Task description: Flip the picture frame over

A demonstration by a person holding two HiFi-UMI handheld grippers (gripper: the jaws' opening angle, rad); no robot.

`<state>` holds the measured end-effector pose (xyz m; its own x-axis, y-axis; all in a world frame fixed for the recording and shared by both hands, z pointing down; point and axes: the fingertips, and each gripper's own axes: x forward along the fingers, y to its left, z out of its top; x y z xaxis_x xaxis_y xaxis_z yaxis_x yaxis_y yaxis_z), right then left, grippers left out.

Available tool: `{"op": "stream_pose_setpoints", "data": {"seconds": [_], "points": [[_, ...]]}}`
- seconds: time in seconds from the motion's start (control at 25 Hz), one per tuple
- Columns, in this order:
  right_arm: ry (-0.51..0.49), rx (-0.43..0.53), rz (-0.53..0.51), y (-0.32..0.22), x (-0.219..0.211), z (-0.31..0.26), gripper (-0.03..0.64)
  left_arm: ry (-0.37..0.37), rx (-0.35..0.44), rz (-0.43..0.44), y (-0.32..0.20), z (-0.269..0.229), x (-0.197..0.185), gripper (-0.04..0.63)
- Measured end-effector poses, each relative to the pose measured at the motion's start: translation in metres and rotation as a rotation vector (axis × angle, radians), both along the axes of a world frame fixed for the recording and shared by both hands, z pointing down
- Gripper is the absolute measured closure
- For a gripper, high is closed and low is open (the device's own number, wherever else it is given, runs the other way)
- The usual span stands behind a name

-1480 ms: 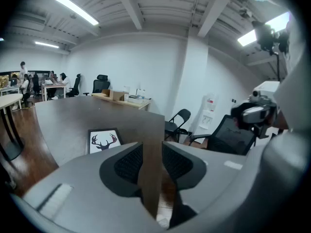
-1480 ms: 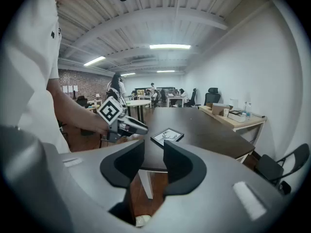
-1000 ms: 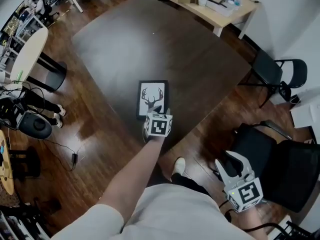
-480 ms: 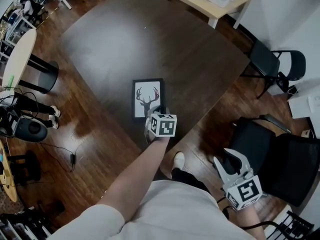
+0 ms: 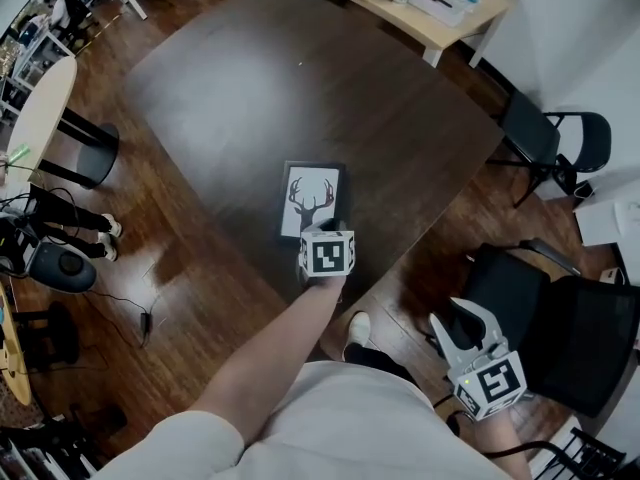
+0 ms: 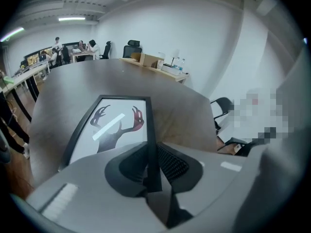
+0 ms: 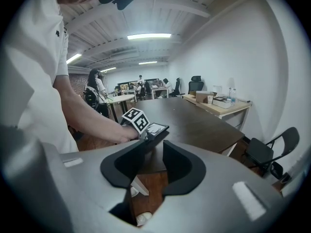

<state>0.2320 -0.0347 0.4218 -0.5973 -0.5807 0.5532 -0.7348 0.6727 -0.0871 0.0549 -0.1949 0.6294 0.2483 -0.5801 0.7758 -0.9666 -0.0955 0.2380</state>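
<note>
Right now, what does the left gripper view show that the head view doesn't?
Only the left gripper view: the left gripper's jaws shut on the picture frame's edge, plus ceiling lights. Only the head view: the right gripper, off the table near a black chair, and the wooden floor. Both: the deer picture facing up, the dark table and the light wooden side table.

A black chair (image 5: 530,130) stands beside the dark table (image 5: 250,78), pale desk (image 5: 440,23) beyond.
</note>
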Motion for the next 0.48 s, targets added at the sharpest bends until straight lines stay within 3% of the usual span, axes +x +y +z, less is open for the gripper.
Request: {"op": "stream_pose_setpoints", "data": {"seconds": [0.24,0.48], "points": [[0.006,0.020,0.007,-0.010,-0.017,-0.006,0.499,0.298,0.017,0.034,0.001,-0.050,0.017,0.534],[0.017,0.033,0.037,-0.018,-0.038,-0.013,0.499,0.680,0.009,0.076,0.005,-0.101,0.029,0.532]]}}
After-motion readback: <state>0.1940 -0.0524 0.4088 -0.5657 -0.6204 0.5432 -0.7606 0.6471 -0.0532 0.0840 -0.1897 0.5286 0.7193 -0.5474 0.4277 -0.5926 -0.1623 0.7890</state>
